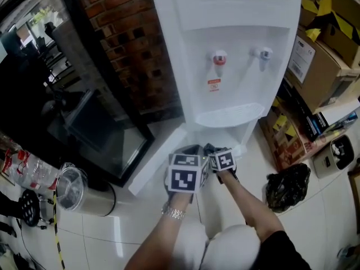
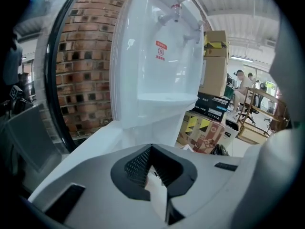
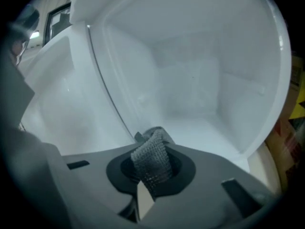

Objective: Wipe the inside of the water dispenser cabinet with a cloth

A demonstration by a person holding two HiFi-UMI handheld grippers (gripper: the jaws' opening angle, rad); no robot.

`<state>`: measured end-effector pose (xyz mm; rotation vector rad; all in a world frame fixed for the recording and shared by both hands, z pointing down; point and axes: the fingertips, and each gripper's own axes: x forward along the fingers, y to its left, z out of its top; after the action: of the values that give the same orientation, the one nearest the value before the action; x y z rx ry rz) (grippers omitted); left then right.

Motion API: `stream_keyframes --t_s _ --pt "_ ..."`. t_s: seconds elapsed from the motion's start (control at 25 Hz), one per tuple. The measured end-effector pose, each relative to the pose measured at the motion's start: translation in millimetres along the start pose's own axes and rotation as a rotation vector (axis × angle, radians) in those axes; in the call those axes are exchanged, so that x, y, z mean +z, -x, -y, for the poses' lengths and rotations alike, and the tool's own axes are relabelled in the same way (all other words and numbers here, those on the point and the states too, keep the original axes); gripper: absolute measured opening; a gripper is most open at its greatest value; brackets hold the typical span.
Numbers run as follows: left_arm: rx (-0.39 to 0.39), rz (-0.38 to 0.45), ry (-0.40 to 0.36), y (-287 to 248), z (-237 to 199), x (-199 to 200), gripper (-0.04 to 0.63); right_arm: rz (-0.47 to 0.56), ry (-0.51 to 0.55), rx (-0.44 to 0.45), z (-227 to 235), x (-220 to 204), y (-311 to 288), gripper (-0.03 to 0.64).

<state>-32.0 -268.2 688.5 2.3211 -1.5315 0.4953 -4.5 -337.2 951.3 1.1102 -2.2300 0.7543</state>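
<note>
Cloth (image 3: 151, 157), grey and coarse-meshed, pinched between the fingers of the right gripper (image 1: 217, 151), one fold standing up past the fingertips. Straight ahead of those fingers, the open cabinet (image 3: 200, 94) of a white water dispenser (image 1: 225, 72): smooth white side walls, back panel and floor, dimly lit. Contact between cloth and cabinet not discernible. Left of the fingers, the white cabinet door (image 1: 154, 165), swung wide and low over the floor.

Beside it and outside the cabinet, the left gripper (image 2: 153, 170), fingers narrowed until the tips meet, nothing between them. Above and beyond these fingers, the dispenser front with red tap (image 1: 219, 58), grey tap (image 1: 263, 53) and drip tray (image 1: 228, 116).

Underfoot, glossy white floor tiles (image 1: 135, 229). Left of the fingers, a brick wall (image 1: 129, 49), a black-framed glass panel (image 1: 104, 131) and a steel bin (image 1: 84, 193). Right of the fingers, stacked cardboard boxes (image 1: 318, 66) and a black bag (image 1: 288, 185) on the floor.
</note>
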Motion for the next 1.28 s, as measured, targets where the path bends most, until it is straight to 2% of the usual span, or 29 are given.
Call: stream_keyframes --t_s 0.08,0.16,0.28,0.36,0.48,0.8,0.88,0.96,1.08,1.2,1.28 --pt "-0.004 0.001 0.002 2 1 0 0.003 0.039 -0.035 -0.020 10 12 11 0.019" --pt "-0.015 0.007 -0.001 4 4 2 0.003 0.169 -0.069 -0.027 17 50 34 0.019" --pt "-0.020 0.012 -0.010 4 5 5 0.003 0.412 -0.065 -0.001 10 117 73 0.018" --pt "-0.024 0.007 -0.011 3 6 4 0.003 0.506 -0.042 0.013 -1 141 87 0.018" --pt "-0.028 -0.007 -0.020 5 7 -1 0.003 0.494 0.015 0.021 -15 139 72 0.018" --pt "-0.032 0.001 -0.014 9 5 2 0.003 0.092 0.011 -0.007 -3 32 0 0.020" --pt "-0.023 -0.015 -0.031 5 3 -2 0.003 0.035 -0.004 -0.004 2 16 -3 0.019" --pt "-0.013 -0.028 -0.043 2 1 -6 0.003 0.074 -0.044 -0.005 11 26 7 0.020" --pt "-0.010 -0.038 -0.039 -1 -1 -9 0.003 0.272 -0.098 0.000 20 79 41 0.018" --pt "-0.013 -0.049 -0.038 -4 0 -11 0.003 0.483 -0.061 0.004 13 133 77 0.018" --pt "-0.018 -0.057 -0.041 -6 2 -13 0.003 0.548 -0.009 0.012 0 150 85 0.019"
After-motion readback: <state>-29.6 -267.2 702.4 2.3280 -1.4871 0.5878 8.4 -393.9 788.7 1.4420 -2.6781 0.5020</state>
